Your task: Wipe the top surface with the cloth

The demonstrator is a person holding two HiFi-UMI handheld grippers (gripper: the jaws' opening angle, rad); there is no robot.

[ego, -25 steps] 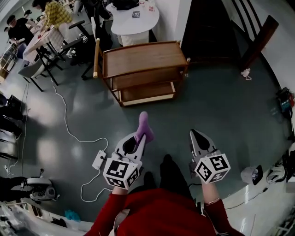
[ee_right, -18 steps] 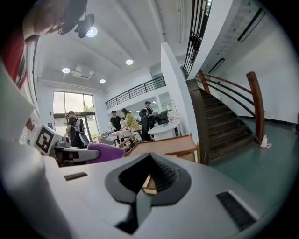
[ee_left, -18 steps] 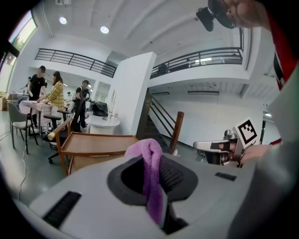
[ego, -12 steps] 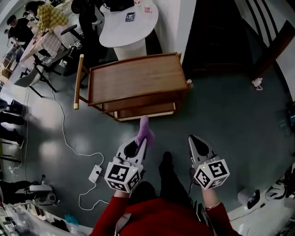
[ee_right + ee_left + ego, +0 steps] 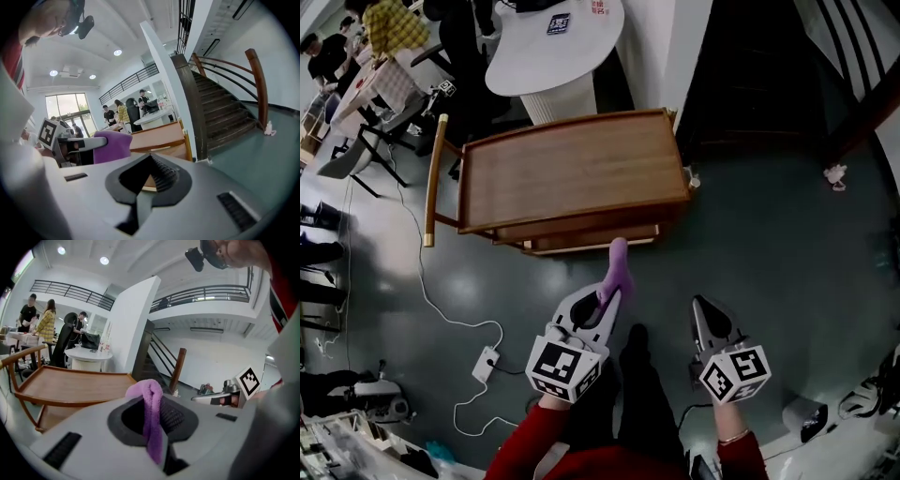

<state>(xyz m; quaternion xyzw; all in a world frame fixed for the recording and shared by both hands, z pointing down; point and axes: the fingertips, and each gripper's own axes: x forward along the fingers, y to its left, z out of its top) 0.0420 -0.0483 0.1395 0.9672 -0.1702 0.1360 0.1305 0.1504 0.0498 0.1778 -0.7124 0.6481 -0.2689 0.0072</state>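
Note:
A wooden cart stands ahead on the grey floor, its bare top surface [image 5: 572,169] ringed by a low rim; a lower shelf shows beneath. My left gripper [image 5: 614,292] is shut on a purple cloth [image 5: 618,270], which sticks up past the jaw tips just short of the cart's near edge. In the left gripper view the cloth [image 5: 151,420] hangs folded between the jaws, with the cart top [image 5: 75,383] beyond. My right gripper [image 5: 698,303] hovers over the floor to the right, shut with nothing in it. Its own view shows the cloth [image 5: 112,146] at left and the cart [image 5: 161,135].
A round white table [image 5: 553,52] stands behind the cart. People sit at desks at the far left [image 5: 380,33]. A white power strip [image 5: 485,363] with its cable lies on the floor at left. A dark staircase [image 5: 220,110] rises to the right.
The person has walked toward the cart, which now looks larger and nearer. Both grippers came forward with it, the left still holding the cloth.

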